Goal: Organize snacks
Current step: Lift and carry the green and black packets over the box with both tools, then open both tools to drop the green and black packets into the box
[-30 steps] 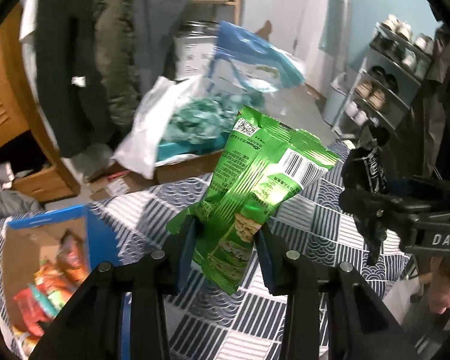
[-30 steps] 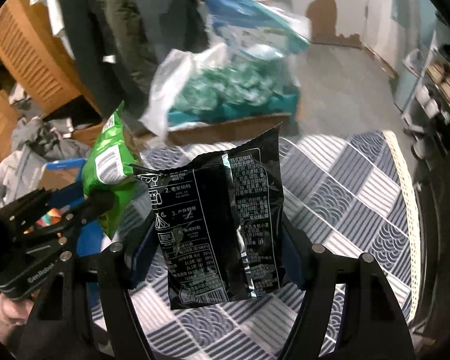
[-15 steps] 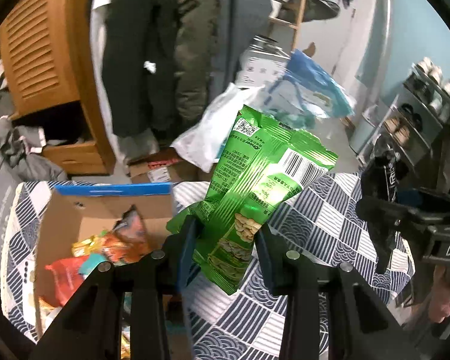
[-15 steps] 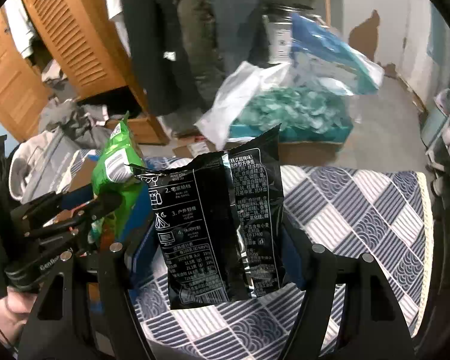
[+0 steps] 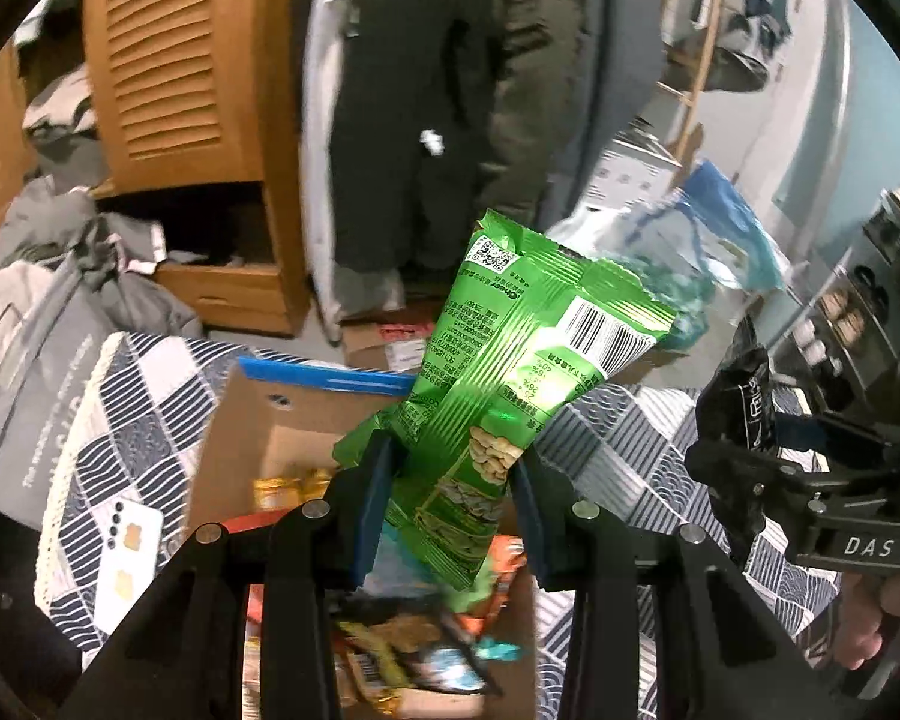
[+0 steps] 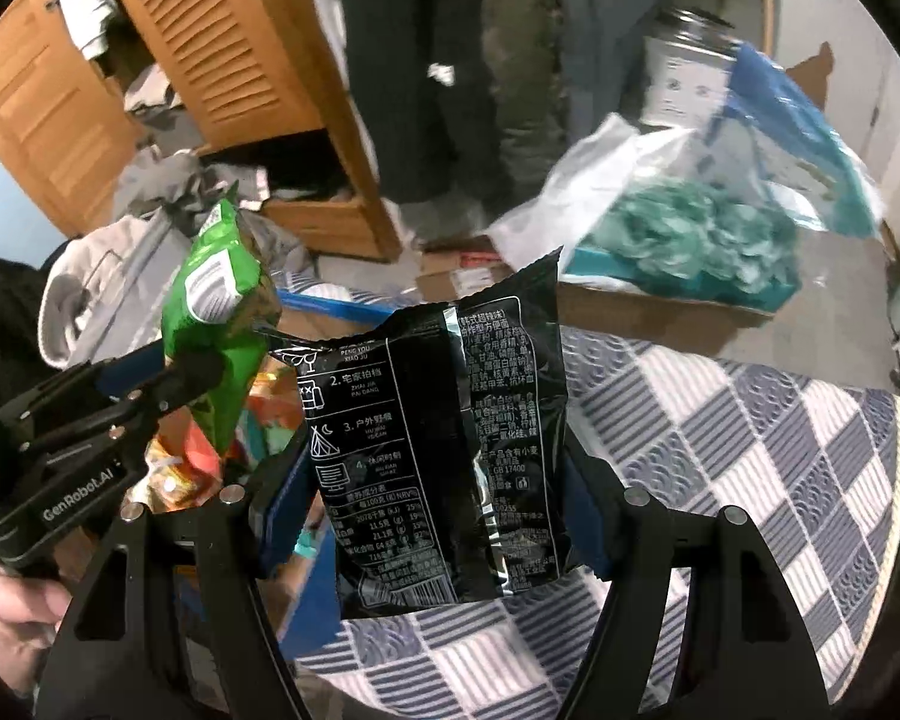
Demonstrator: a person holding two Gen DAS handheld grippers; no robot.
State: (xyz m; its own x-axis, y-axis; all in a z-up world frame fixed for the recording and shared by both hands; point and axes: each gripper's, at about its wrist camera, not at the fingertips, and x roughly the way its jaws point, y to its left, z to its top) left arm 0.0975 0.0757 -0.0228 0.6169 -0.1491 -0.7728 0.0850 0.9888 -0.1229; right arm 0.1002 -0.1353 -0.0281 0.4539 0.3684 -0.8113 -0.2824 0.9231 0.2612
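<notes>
My left gripper is shut on a green snack bag and holds it upright above an open cardboard box with a blue flap that holds several colourful snack packets. My right gripper is shut on a black snack bag above the checked blue-and-white cloth. In the right wrist view the left gripper with the green bag is at the left, over the box. In the left wrist view the right gripper with the black bag is at the right.
A white phone lies on the cloth left of the box. Beyond the table edge are a wooden wardrobe, hanging coats, grey clothes, a floor box with teal packets and a shoe rack.
Both grippers have swung left with their bags. The green bag now hangs over the open box, which has come fully under the left gripper; the phone has come into view.
</notes>
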